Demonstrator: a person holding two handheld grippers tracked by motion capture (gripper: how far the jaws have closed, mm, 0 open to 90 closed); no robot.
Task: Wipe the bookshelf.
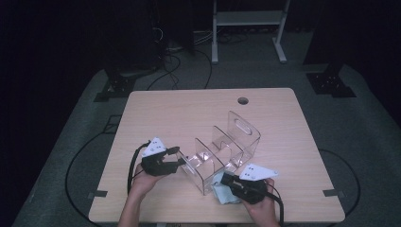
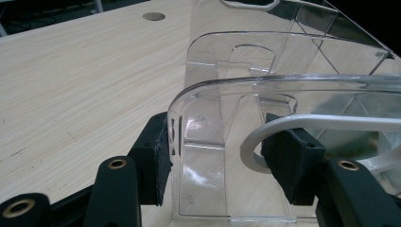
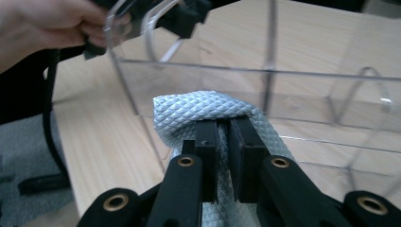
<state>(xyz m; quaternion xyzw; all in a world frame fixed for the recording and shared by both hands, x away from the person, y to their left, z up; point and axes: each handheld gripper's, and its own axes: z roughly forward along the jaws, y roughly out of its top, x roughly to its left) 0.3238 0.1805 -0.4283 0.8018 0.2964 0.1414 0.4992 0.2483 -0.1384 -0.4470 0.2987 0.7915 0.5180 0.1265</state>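
- Clear acrylic divided organiser with handle cut-outs point(image 1: 222, 151): lying on the pale wooden table point(image 1: 189, 109), between the two tongs. Judged light, rigid and slippery; thin walls probably scratch or crack under a hard squeeze.
- Left tongs point(image 1: 176, 155): clamped on the organiser's near end wall, one pad point(image 2: 158, 158) outside it and the other inside the first compartment. This reads as the bracing hold; a wall edge near a corner looks the stiffest place to grip.
- Right tongs point(image 3: 223, 161): jaws nearly together, pinching a fold of the pale blue-grey waffle-textured cloth point(image 3: 208, 113), which bulges ahead of the tips and rests against the organiser's long clear side.
- Cloth, handling: soft, light and limp; best taken by a bunched fold, as here, since a single layer may slip out.
- Edges: the table's near edge lies just behind both tongs; the cloth sits close to it.
- Open room: broad bare tabletop beyond the organiser and to the left tongs' outer side, up to the round cable hole point(image 1: 243, 100).
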